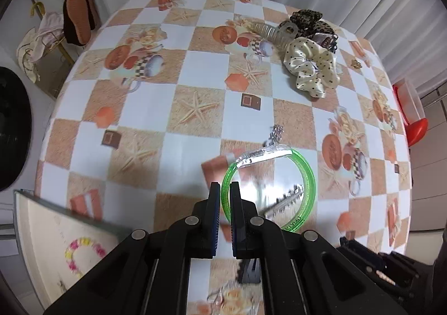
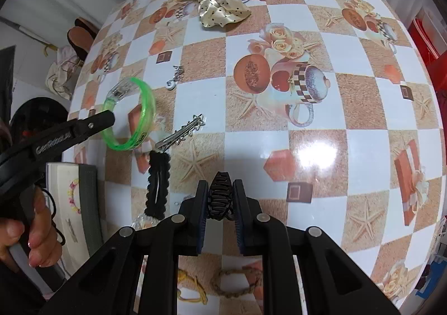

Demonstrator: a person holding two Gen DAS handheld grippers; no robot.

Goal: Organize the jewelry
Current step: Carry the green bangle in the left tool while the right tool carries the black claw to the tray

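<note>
The left claw is clenched on the rim of one green bangle, held above the checkered tabletop; the right claw grips one black claw clip. Near them lie one silver star hair clip and one black scalloped snap clip. At the far edge sit one cream polka-dot scrunchie and one leopard-print scrunchie.
</note>
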